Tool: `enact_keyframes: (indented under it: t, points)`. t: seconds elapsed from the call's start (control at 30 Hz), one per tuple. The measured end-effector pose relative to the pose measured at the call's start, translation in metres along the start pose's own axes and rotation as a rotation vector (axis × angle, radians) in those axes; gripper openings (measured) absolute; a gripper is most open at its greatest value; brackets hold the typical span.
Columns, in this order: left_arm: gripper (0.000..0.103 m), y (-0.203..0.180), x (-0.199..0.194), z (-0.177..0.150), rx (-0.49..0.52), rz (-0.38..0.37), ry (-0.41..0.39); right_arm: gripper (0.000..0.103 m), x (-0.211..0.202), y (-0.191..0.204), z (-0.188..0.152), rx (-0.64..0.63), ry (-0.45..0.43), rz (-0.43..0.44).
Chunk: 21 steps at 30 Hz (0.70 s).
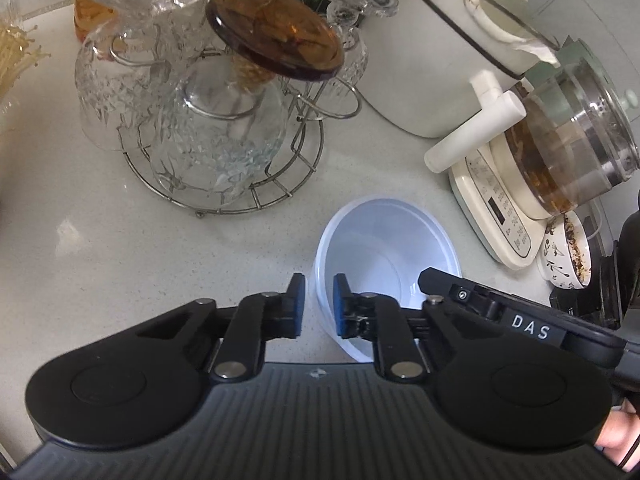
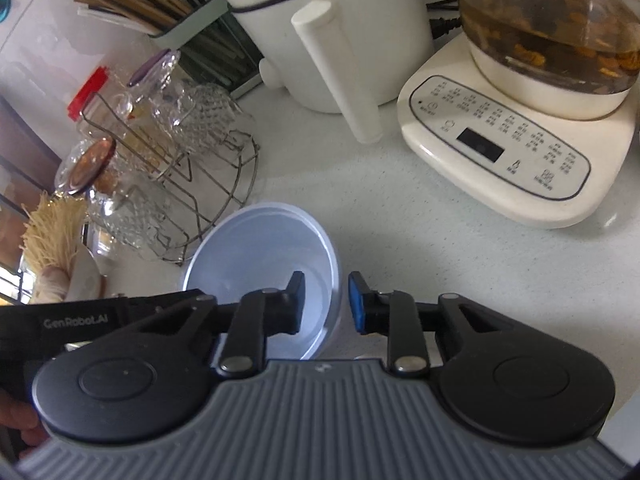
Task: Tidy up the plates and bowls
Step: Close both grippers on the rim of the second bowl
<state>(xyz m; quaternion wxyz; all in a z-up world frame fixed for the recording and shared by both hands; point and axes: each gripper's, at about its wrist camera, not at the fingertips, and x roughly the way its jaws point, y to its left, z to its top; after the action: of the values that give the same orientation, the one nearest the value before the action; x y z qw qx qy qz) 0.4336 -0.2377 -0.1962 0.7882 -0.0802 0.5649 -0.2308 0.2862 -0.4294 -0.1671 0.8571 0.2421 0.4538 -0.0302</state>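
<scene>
A white plastic bowl (image 1: 384, 256) sits on the pale counter; it also shows in the right wrist view (image 2: 264, 256). My left gripper (image 1: 319, 306) straddles the bowl's left rim, one pad outside and one inside, with a narrow gap either side of the wall. My right gripper (image 2: 326, 304) straddles the bowl's right rim the same way, its jaws a little wider than the wall. The right gripper's body (image 1: 520, 320) crosses the bowl's near right side in the left wrist view. A small floral bowl (image 1: 568, 252) with dark bits inside stands at the right.
A wire rack (image 1: 224, 152) of upturned glasses with an amber lid (image 1: 276, 32) stands behind the bowl. A white jug (image 1: 436, 48), a glass kettle on a cream base (image 2: 512, 140), a chopstick holder (image 2: 168, 16) and dry noodles (image 2: 52, 232) crowd the counter.
</scene>
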Motion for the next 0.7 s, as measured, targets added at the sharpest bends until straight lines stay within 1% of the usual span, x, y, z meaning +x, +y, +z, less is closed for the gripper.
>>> enact_keyframes:
  t: [0.03, 0.1, 0.2, 0.43, 0.7]
  points:
    - [0.011, 0.0, 0.001, 0.0, -0.003, -0.004, 0.003, 0.017, 0.002, 0.0, 0.0, 0.002, 0.006, -0.002]
    - [0.01, -0.001, 0.001, 0.0, 0.005, 0.003, 0.003, 0.015, 0.003, 0.001, 0.0, 0.008, 0.016, -0.002]
    - [0.009, 0.0, -0.003, 0.001, 0.014, -0.001, 0.0, 0.011, 0.0, 0.002, -0.001, 0.006, 0.009, -0.004]
    - [0.009, -0.003, -0.021, 0.001, 0.039, -0.015, -0.018, 0.011, -0.014, 0.009, -0.005, 0.015, -0.027, 0.0]
    - [0.009, 0.001, -0.055, -0.011, 0.047, -0.046, -0.041, 0.011, -0.044, 0.027, -0.019, 0.016, -0.072, -0.007]
